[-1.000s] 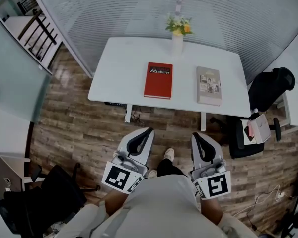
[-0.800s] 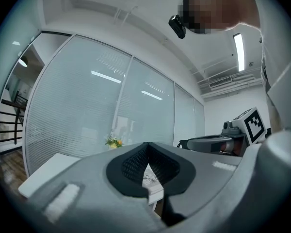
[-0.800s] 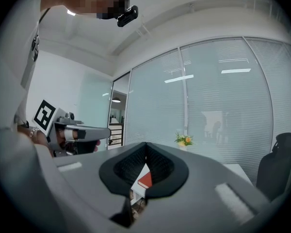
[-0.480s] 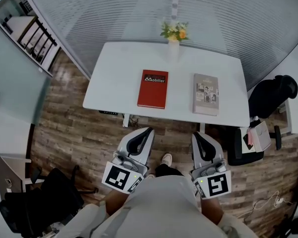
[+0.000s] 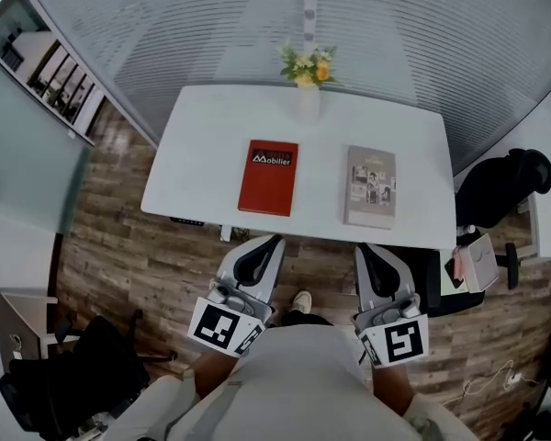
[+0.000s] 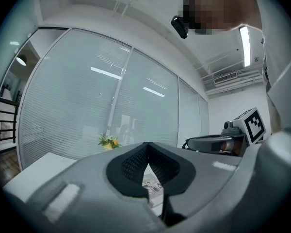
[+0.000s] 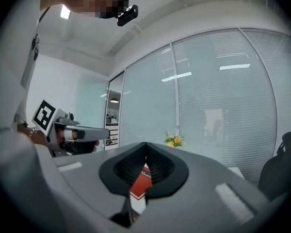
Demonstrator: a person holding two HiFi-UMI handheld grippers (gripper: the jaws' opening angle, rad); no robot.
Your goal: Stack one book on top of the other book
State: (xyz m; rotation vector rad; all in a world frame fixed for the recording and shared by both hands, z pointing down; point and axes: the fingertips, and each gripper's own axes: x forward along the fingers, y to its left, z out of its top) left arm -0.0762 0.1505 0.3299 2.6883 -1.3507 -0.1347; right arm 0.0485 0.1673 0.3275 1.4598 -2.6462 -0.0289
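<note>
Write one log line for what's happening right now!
left claw: shut, empty | right claw: shut, empty | red book, grey book: apart on white table

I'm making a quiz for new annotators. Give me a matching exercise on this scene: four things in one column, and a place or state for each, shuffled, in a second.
Column 1
1. red book
2. grey book
3. flowers
4. left gripper

Column 2
A. at the table's far edge
B. shut, nothing between its jaws
C. flat on the table, left of the other book
D. flat on the table, right of the other book

Pairs: 1-C, 2-D, 3-A, 4-B
</note>
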